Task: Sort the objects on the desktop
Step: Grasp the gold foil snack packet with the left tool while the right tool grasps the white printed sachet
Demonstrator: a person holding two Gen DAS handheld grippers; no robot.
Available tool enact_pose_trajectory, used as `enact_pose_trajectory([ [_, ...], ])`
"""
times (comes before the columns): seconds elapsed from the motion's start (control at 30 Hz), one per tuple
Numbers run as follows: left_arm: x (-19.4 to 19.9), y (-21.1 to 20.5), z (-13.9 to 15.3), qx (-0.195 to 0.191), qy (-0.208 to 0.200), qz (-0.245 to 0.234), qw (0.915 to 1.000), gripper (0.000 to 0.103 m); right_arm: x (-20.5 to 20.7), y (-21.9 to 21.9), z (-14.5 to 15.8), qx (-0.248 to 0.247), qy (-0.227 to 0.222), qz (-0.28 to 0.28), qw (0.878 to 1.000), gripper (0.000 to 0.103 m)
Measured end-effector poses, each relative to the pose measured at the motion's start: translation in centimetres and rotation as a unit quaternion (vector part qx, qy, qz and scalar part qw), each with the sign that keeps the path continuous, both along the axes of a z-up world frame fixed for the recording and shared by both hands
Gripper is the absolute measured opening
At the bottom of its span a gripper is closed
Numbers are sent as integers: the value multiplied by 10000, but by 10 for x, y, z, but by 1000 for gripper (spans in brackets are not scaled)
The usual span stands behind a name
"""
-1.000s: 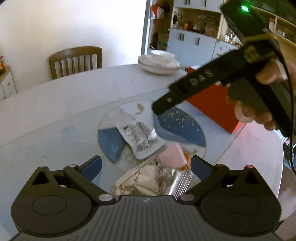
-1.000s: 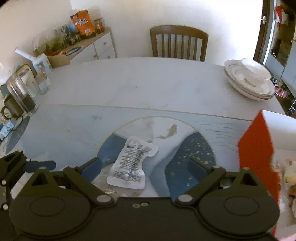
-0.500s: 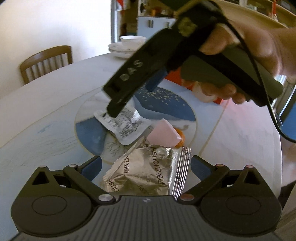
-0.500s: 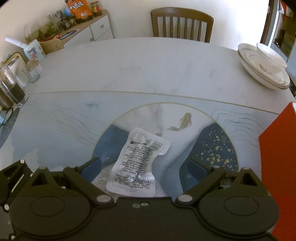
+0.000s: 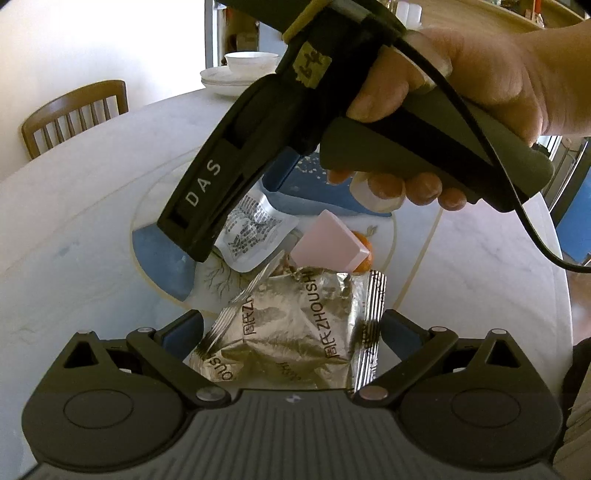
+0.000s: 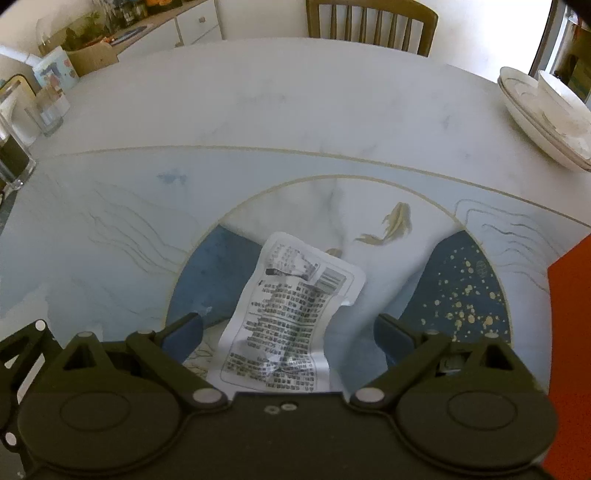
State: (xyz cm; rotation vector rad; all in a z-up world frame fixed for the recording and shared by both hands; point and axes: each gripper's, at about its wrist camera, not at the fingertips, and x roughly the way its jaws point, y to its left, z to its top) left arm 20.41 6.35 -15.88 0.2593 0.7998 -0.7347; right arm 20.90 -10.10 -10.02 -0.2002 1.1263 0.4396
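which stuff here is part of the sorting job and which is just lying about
Job items:
- white printed sachet, between the open right gripper fingers
- silver foil packet, between the open left gripper fingers
- pink block
- orange item, mostly hidden
- red box

Lying about:
- stacked plates and bowl
- wooden chair
- glass jars

The black finger of the right hand-held gripper [image 5: 207, 206], seen from the left wrist camera, bears "DAS" in white capitals. On the same tool's body, a yellow tape label [image 5: 312, 70] carries handwritten marks that may read "6-4". Below the finger, the crinkled silver foil snack packet [image 5: 295, 332] shows "ZHOUSH" beside Chinese characters. The white printed sachet [image 6: 288, 314] carries dense black text and a barcode, too small to read.
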Motion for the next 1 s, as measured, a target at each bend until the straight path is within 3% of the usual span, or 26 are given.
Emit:
enact_pose_trajectory([
  [0.3,1,6,-6,-106,105,40,9999,101,-7,9,-6,-240,-173,162,9994,99],
  [0.47,1,8,-4,-120,108,95,9998,94,-7,10,-3,-238,-191,189,9994,94],
  [0.57,2,10,-2,-112,116,162,9997,86,-8,9,0,-204,-254,181,9993,84],
  [0.67,2,11,2,-134,159,231,9995,77,-8,7,4,-171,-313,201,9992,68],
  [0.7,2,11,3,-133,173,265,9994,76,-8,6,6,-151,-337,218,9991,57],
  [0.87,1,11,12,-97,150,445,9988,62,-6,-2,11,-26,-322,122,9994,51],
  [1.0,4,15,18,-134,233,677,9973,61,-8,-16,19,145,-381,-4,9992,51],
])
